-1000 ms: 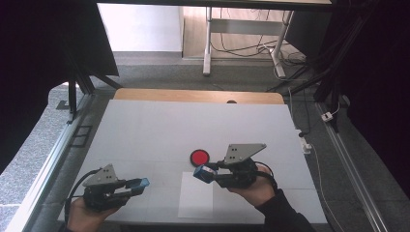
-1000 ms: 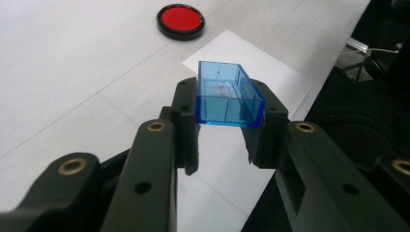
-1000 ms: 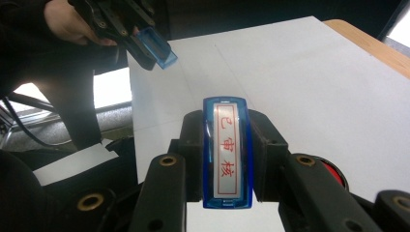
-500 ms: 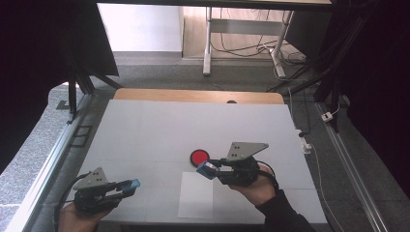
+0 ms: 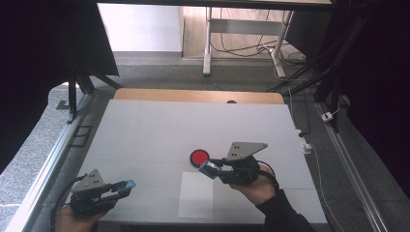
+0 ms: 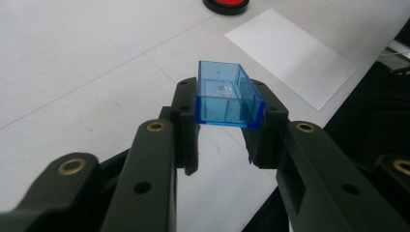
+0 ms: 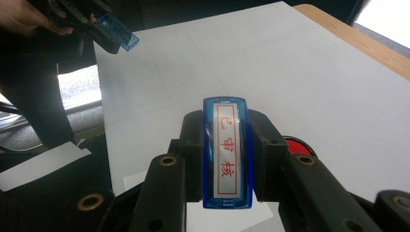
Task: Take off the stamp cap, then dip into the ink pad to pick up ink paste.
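Cap's off: my left gripper (image 5: 126,184) clamps the empty blue cap (image 6: 226,98) at the near left, hollow showing. My right gripper (image 5: 209,168) pinches the stamp (image 7: 227,152) just beside the red ink pad (image 5: 199,156). Inking and stamping the paper sheet (image 5: 196,195) look undone.

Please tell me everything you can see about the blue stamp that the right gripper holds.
The stamp is a long, narrow block with a clear blue plastic body and rounded corners. Its white face, turned toward the gripper's camera, carries a thin red frame and three red characters in one column. The right gripper is shut on its two long sides, so it is lifted off the table. In the high view it shows as a small blue piece just beside the red ink pad, above the top edge of the white paper.
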